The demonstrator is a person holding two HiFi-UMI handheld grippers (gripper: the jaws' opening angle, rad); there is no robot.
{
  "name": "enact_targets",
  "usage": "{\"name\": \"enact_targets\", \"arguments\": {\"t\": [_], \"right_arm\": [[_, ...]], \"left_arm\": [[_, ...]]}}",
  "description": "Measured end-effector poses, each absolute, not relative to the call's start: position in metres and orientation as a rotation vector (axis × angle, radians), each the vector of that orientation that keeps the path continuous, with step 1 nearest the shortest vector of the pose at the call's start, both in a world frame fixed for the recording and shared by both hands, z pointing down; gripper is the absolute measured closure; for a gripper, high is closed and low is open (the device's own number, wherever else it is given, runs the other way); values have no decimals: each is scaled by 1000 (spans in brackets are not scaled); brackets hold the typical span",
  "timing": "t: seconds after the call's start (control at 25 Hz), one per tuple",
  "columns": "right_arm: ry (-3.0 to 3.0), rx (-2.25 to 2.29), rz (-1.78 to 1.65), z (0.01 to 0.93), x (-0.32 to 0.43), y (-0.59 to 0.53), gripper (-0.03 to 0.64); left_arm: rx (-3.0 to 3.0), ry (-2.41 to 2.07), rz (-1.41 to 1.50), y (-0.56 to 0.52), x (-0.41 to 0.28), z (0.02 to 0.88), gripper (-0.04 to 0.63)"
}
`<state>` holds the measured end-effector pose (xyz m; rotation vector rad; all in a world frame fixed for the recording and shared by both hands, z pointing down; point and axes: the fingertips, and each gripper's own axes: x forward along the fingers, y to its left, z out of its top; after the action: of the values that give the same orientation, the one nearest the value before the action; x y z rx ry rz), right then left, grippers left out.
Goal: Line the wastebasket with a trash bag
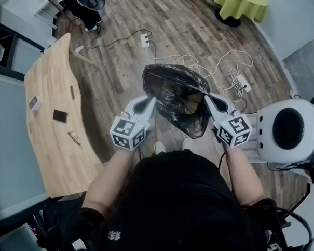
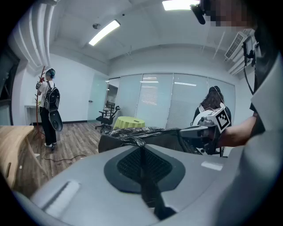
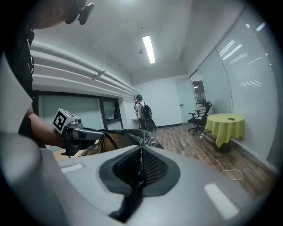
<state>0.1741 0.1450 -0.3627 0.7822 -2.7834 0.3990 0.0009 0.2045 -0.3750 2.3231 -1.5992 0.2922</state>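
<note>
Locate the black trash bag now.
In the head view, the black trash bag hangs at centre over the wood floor, stretched between the left gripper and the right gripper, both shut on its rim.

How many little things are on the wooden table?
3 on the table: a small white box at its left edge, a dark phone beside it, a small pale object nearer the person. More could be hidden.
</note>
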Motion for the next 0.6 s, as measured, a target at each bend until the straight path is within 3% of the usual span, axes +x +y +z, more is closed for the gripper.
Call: {"name": "enact_targets", "arguments": {"t": [0.6], "right_arm": [[-2840, 700, 552, -323, 174, 114, 615]], "left_arm": [[2248, -1681, 354, 164, 3, -340, 588]]}}
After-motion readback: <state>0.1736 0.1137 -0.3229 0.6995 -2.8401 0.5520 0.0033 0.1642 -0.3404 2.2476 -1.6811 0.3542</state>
